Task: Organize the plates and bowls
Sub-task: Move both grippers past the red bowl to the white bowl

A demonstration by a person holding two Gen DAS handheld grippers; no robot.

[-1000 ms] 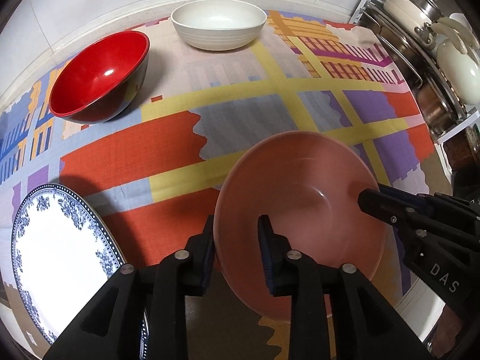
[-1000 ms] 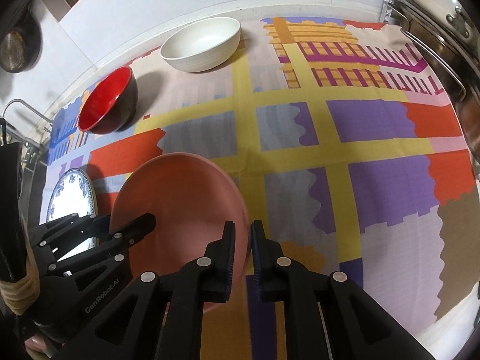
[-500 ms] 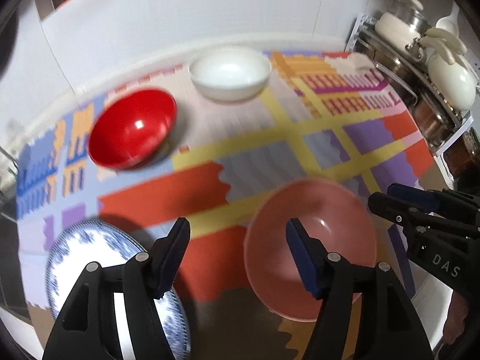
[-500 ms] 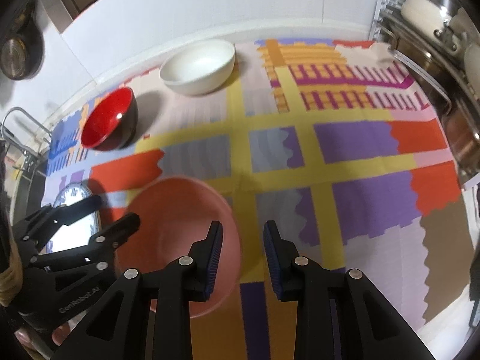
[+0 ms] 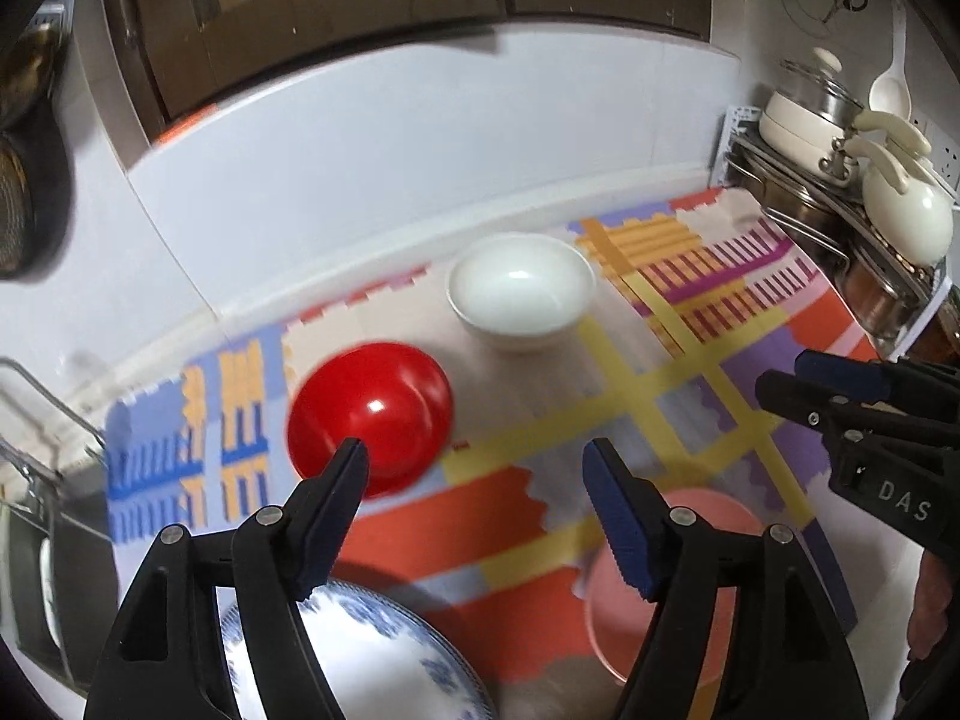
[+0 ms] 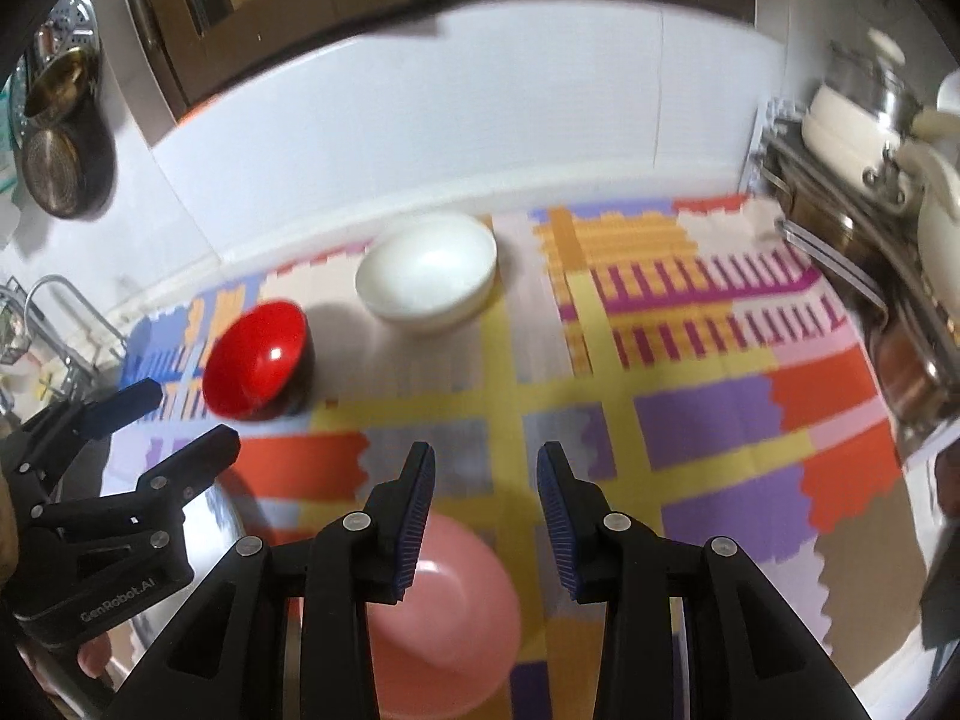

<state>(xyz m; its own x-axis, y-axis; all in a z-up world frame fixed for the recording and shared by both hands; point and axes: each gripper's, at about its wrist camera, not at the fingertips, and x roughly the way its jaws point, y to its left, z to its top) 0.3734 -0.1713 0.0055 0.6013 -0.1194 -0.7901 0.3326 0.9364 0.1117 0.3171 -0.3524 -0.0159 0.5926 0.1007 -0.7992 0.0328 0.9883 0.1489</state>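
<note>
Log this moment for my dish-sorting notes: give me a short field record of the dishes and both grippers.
surface: patterned mat
pink bowl: on the mat, near edge, free of both grippers
red bowl: on the mat, left of centre
white bowl: on the mat, by the wall
blue plate: near left corner
left gripper: jaws opening, nothing between them
right gripper: jaws opening, nothing between them
pot rack: far right
</note>
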